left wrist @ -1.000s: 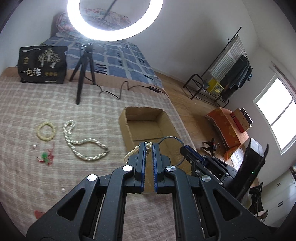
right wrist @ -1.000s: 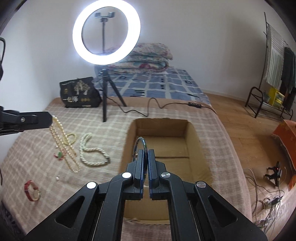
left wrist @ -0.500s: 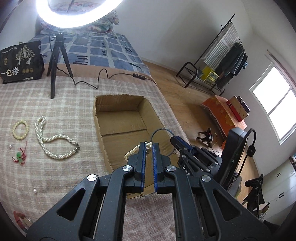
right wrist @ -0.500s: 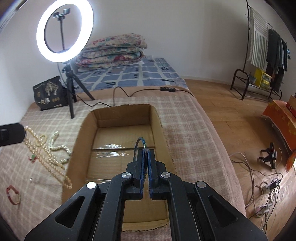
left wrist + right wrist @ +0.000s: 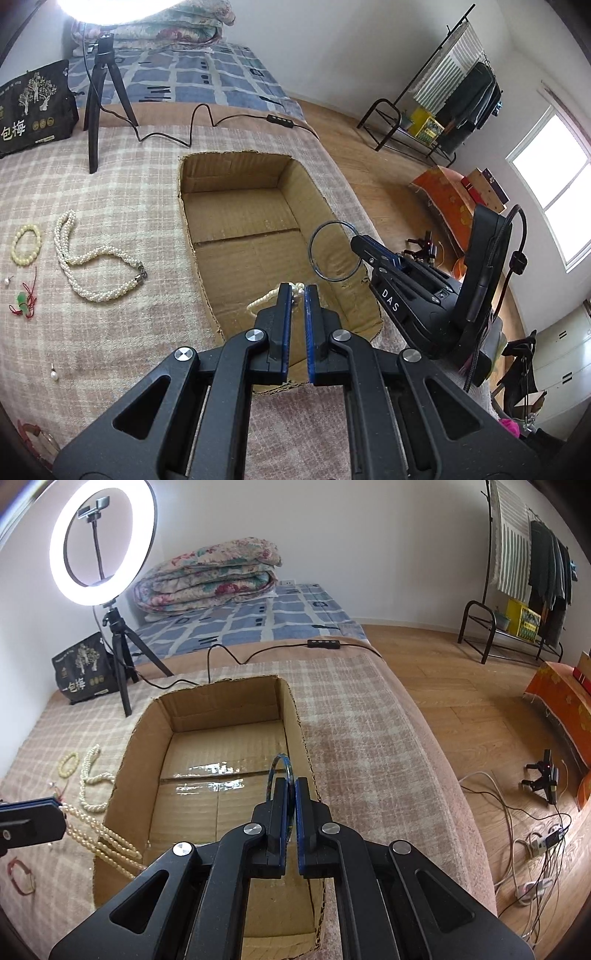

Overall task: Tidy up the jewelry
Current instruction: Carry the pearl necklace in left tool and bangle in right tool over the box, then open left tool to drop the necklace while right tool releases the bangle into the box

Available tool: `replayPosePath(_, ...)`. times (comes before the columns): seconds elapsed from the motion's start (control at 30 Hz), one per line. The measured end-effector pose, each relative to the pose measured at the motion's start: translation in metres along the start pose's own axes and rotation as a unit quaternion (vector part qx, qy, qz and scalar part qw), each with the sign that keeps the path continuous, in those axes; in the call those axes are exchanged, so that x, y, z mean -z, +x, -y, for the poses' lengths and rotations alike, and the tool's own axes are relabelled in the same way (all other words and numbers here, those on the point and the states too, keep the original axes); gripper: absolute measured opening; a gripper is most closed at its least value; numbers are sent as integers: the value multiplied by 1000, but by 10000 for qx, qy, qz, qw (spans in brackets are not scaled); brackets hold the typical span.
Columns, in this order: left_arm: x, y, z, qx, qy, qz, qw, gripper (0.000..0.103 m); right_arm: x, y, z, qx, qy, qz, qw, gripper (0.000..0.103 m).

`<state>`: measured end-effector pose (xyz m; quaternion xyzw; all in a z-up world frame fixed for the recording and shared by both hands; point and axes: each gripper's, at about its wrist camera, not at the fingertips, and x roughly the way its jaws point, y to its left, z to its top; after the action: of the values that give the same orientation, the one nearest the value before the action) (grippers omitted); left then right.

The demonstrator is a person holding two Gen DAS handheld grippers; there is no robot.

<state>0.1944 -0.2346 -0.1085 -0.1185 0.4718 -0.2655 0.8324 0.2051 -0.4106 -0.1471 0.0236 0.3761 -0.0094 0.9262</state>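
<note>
Cardboard box (image 5: pixel 236 225), open-topped: left gripper (image 5: pixel 297 291) clamped on pearl strand (image 5: pixel 263 303); right gripper (image 5: pixel 291 786) at its three o'clock, clamped on dark bangle (image 5: pixel 279 766).

An open cardboard box (image 5: pixel 236 221) sits on the blanket-covered bed (image 5: pixel 110 184). To its left in the left wrist view lie a twisted pearl necklace (image 5: pixel 85 266), then a bead bracelet (image 5: pixel 26 245) farther left. Behind the box stands a tripod (image 5: pixel 96 96) with a ring light (image 5: pixel 101 542); a bag (image 5: pixel 35 107) lies left of it, a folded quilt (image 5: pixel 210 576) behind. Over the box's near right corner the right gripper (image 5: pixel 360 247) holds a bangle (image 5: pixel 335 251); the left gripper (image 5: pixel 297 291), at the near edge, holds a pearl strand (image 5: pixel 107 840) hanging outside the box's left wall.
</note>
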Motion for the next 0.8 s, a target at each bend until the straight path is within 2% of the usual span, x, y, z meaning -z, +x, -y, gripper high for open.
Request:
replayPosePath(0.17,0,1,0,-38,2,-38,10000,4,-2,-2,-1,-99,30,26,9999,3)
replayPosePath(0.23,0,2,0,-36,17,-72,10000,4,-3,-3,-3,-75,0,24,10000,6)
replayPosePath(0.27,0,1,0,-66,43,-71,9999,5,-3,-4,-4,-60,-10,22,10000,19)
replayPosePath(0.3,1,0,1,-97,64,-58,9999,5,-4,-6,-5,-42,-14,56,10000,40)
replayPosePath(0.33,1,-1,1,-121,81,-42,9999,11,-5,-8,-6,-17,-14,109,9999,47)
replayPosePath(0.37,1,-4,1,-139,98,-14,9999,21,-6,-11,-7,13,-10,160,9999,51)
replayPosePath(0.43,2,-8,1,-178,105,40,9998,33,-9,-16,-8,27,-8,184,9998,51)
replayPosePath(0.63,4,-25,-6,-240,116,146,9995,34,-13,-30,-10,159,-15,255,9995,52)
replayPosePath(0.7,4,-32,-8,-279,153,179,9993,34,-13,-34,-12,170,-25,270,9995,60)
replayPosePath(0.8,5,-45,-12,-341,172,267,9989,38,-14,-42,-18,213,-90,322,9992,62)
